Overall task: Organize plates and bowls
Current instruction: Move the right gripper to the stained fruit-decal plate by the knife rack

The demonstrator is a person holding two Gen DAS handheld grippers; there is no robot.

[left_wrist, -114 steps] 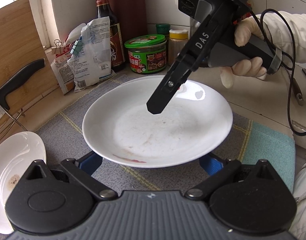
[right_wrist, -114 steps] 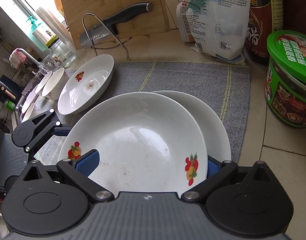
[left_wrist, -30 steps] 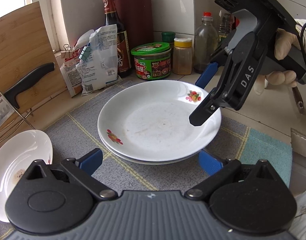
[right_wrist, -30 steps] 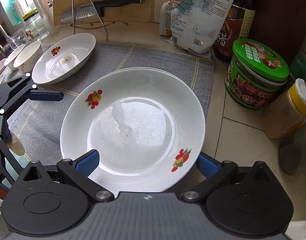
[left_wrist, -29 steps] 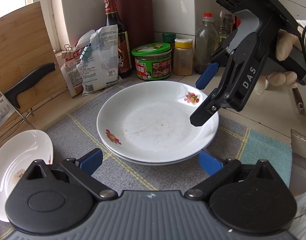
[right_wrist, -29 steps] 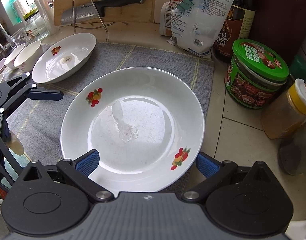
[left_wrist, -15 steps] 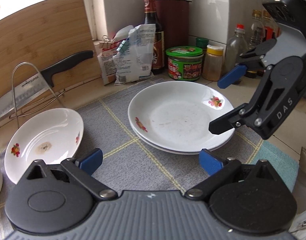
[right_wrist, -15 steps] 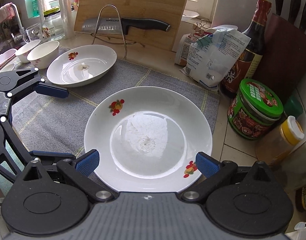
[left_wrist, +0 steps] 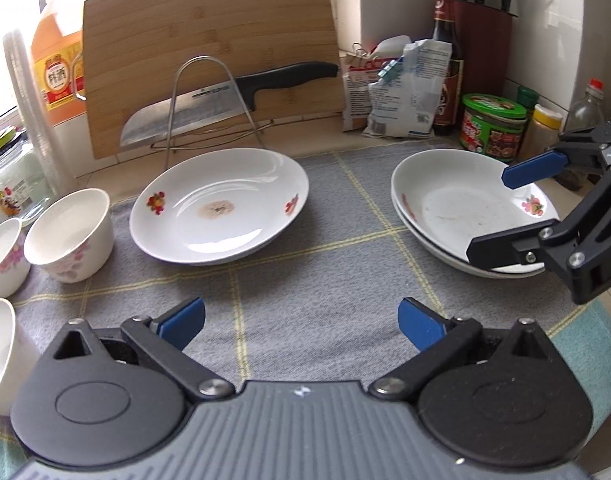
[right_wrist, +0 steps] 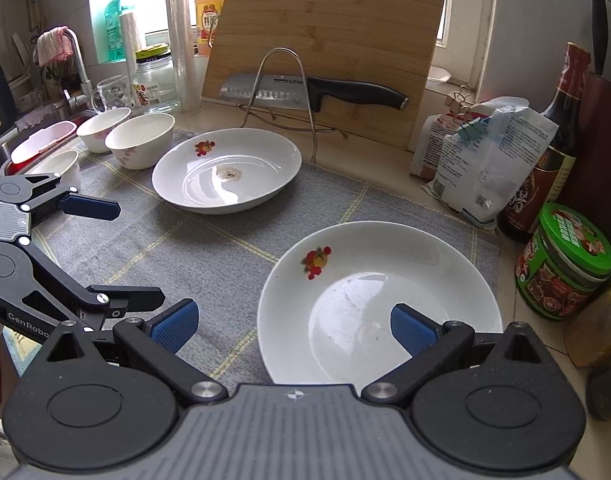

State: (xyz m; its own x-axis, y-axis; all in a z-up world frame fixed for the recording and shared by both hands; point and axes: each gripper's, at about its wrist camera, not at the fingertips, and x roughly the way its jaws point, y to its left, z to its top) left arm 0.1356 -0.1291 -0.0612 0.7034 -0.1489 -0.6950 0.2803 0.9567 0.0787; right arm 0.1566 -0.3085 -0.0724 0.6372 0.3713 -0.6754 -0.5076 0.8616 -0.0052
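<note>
Two white fruit-print plates sit stacked (left_wrist: 457, 208) at the right of the grey mat (left_wrist: 317, 280), also seen in the right wrist view (right_wrist: 379, 304). A single plate (left_wrist: 219, 204) with a brown stain lies mid-mat (right_wrist: 227, 170). White bowls (left_wrist: 67, 234) stand at the mat's left end (right_wrist: 141, 140). My left gripper (left_wrist: 301, 316) is open over bare mat, holding nothing. My right gripper (right_wrist: 295, 324) is open just above the stack's near-left rim, also holding nothing. In the left wrist view, the right gripper (left_wrist: 509, 208) hangs over the stack.
A wooden cutting board (left_wrist: 209, 56) leans at the back, with a cleaver (left_wrist: 225, 100) on a wire rack in front. A green-lidded jar (right_wrist: 565, 264), sauce bottle (right_wrist: 553, 140) and clipped bag (right_wrist: 489, 160) crowd the right. A sink (right_wrist: 33, 136) lies far left.
The plate held up 3.8 s ago now rests on the other plate. Both grippers have pulled back and swung left, bringing the single plate and bowls into view.
</note>
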